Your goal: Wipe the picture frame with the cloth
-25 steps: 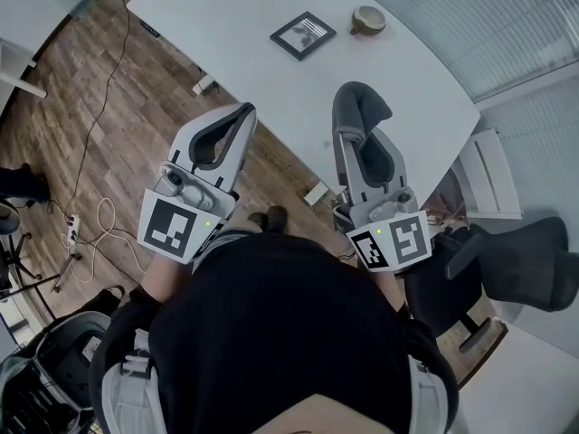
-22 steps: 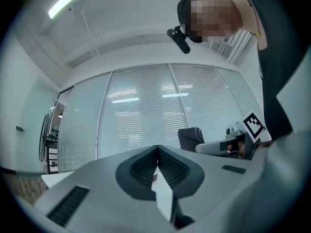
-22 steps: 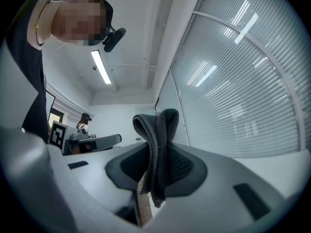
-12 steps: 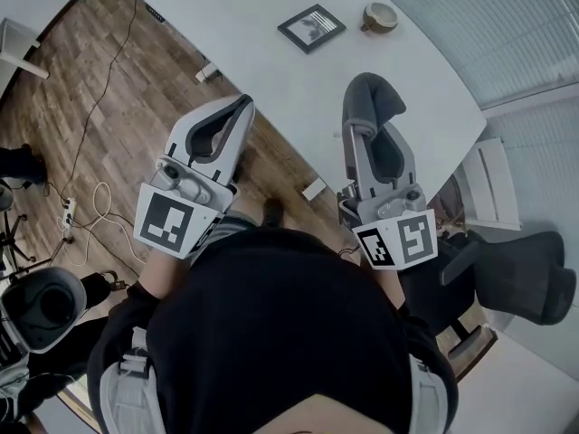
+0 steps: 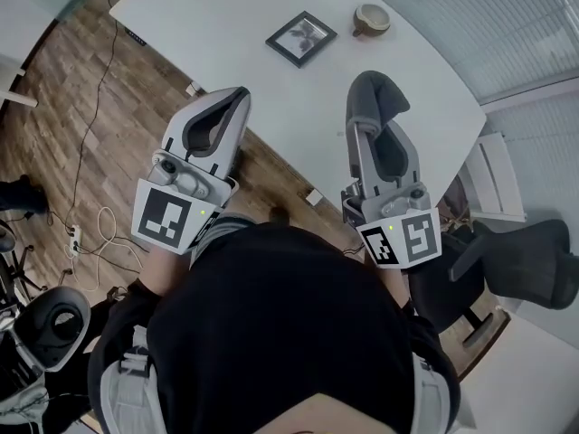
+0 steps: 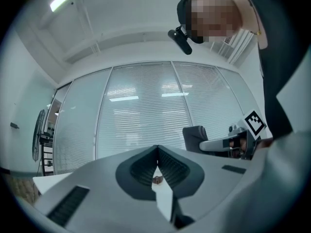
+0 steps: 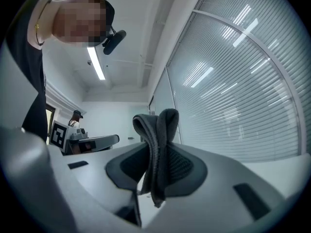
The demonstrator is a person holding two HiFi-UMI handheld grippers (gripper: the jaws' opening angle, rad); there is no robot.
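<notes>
The jaws of the right gripper (image 7: pixel 156 154) are closed on a dark grey cloth (image 7: pixel 159 125). The cloth is folded; its upper part stands above the jaw tips and a short end hangs below them. The jaws of the left gripper (image 6: pixel 157 149) are pressed together, and nothing is held between them.

In the head view both grippers point toward the white table (image 5: pixel 208 34). The tips of the left gripper are just over the near edge of the table. The right gripper with the cloth reaches a little further over the same edge. How high they are above the table I cannot tell.

The picture frame (image 5: pixel 301 38) lies flat on the table, toward its far side, with a dark border around a pale picture. It is well apart from both grippers and from the cloth. A small beige cup (image 5: pixel 369 19) stands on the table near the frame, not touching it.

A dark office chair (image 5: pixel 529 269) stands beyond the right end of the table. On the wooden floor (image 5: pixel 63 107), at the left of the table, cables (image 5: pixel 99 220) are lying.
</notes>
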